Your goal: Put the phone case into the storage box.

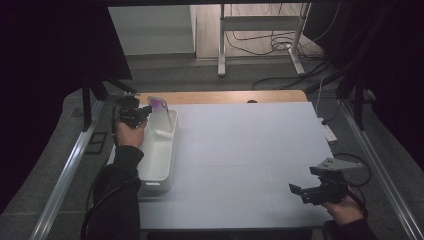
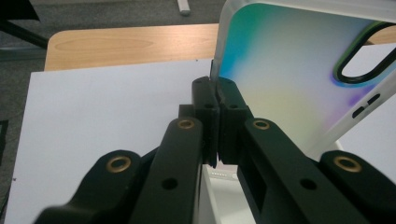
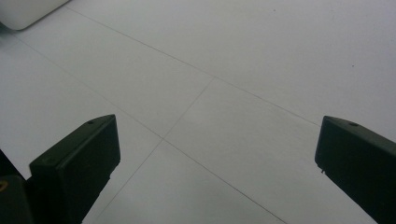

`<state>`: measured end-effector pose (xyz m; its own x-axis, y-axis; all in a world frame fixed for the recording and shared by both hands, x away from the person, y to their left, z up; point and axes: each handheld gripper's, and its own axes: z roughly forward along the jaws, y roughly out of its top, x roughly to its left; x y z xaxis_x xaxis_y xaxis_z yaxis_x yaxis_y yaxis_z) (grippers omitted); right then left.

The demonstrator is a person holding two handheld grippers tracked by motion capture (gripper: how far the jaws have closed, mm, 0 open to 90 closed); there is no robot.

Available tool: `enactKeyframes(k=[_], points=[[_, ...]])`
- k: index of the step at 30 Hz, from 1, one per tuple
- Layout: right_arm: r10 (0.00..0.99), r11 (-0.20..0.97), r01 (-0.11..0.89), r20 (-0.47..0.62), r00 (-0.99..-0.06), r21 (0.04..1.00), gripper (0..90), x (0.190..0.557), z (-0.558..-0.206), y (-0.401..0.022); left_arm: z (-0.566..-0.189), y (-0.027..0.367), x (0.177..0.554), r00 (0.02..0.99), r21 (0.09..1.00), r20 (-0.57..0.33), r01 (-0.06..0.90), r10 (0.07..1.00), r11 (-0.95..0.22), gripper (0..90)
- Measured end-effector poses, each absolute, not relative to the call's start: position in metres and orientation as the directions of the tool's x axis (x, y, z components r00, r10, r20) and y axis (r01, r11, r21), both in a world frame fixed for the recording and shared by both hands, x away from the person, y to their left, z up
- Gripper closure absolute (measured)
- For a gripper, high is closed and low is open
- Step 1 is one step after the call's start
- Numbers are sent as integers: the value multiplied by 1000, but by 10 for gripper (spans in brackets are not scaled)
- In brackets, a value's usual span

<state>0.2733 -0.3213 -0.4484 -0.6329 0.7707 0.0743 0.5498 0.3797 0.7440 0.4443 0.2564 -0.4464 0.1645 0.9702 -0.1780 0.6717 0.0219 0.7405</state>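
A phone case (image 2: pixel 285 79), translucent with a wash of teal, yellow and purple across its back and a dark-ringed camera cut-out near one corner, is hanging at the far left of the table, tilted up on edge over the far end of a white bin (image 1: pixel 159 155). In the high view the phone case (image 1: pixel 161 111) is leaning with its lower edge down inside the bin's far end, though whether that edge is touching the bin's floor cannot be told. The left gripper (image 2: pixel 215 93) is pinching the case by one thin side edge: its two black jaws are pressing together with only the case's rim between them, so they are standing almost fully closed. In the high view the left gripper (image 1: pixel 145 111) is sitting just left of the case, with the person's left hand (image 1: pixel 129 132) and dark sleeve running back along the left wall of the bin. The bin is lying lengthwise along the left edge of the white table top (image 1: pixel 240 150), whose far border is showing a strip of bare wood (image 1: pixel 220 96). Well apart from all this, at the near right corner, the right gripper (image 1: pixel 296 190) is hovering over bare table with its jaws standing wide apart and gripping nothing; in the right gripper view the right gripper (image 3: pixel 215 154) is facing only faint seam lines in the surface and a corner of the white bin (image 3: pixel 28 11) at the upper left.
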Motion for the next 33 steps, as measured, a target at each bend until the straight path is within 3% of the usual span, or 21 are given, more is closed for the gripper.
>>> enactKeyframes(k=[22, 33], points=[[769, 386, 548, 70, -636, 742, 5, 273, -448, -321, -457, 256, 454, 194, 720, -154, 694, 969, -24, 861], [768, 392, 549, 65, -637, 738, 6, 273, -448, -320, -456, 257, 453, 221, 730, -181, 683, 958, -19, 793]])
